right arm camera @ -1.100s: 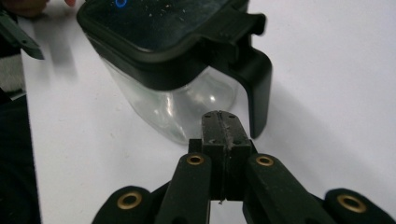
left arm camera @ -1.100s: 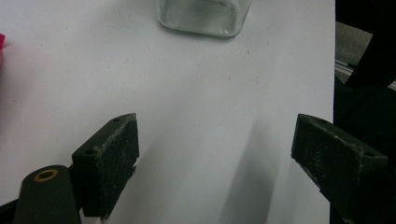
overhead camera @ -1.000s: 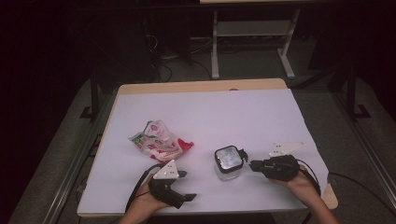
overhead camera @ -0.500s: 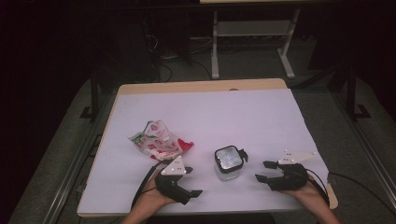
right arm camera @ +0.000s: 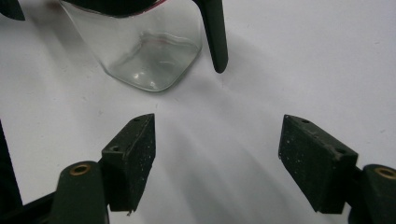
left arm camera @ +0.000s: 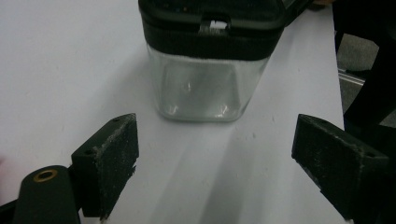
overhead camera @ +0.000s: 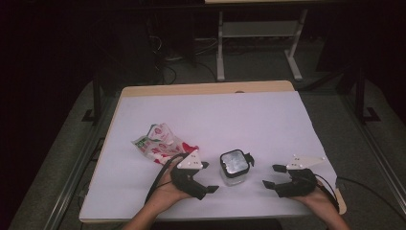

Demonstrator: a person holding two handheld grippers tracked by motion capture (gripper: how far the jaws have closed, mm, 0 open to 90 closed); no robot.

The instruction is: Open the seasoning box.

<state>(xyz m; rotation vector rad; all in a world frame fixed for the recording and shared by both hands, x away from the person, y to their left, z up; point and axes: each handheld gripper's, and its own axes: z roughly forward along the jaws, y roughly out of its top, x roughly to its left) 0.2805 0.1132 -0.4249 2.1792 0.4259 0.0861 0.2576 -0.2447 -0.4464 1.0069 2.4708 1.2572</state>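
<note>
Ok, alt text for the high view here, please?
A clear square jar with a dark lid stands near the front of a white table, between the open left gripper and open right gripper. A crumpled snack bag lies behind the left gripper.

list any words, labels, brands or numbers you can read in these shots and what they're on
None can be read.
Snack packet: red and green print, too small and blurred to read.
Clear container with black lid: no lettering shows.
Left gripper and right gripper: no markings readable.

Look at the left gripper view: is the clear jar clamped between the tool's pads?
No, the clear jar stands on the table beyond the open left tool, untouched.
</note>
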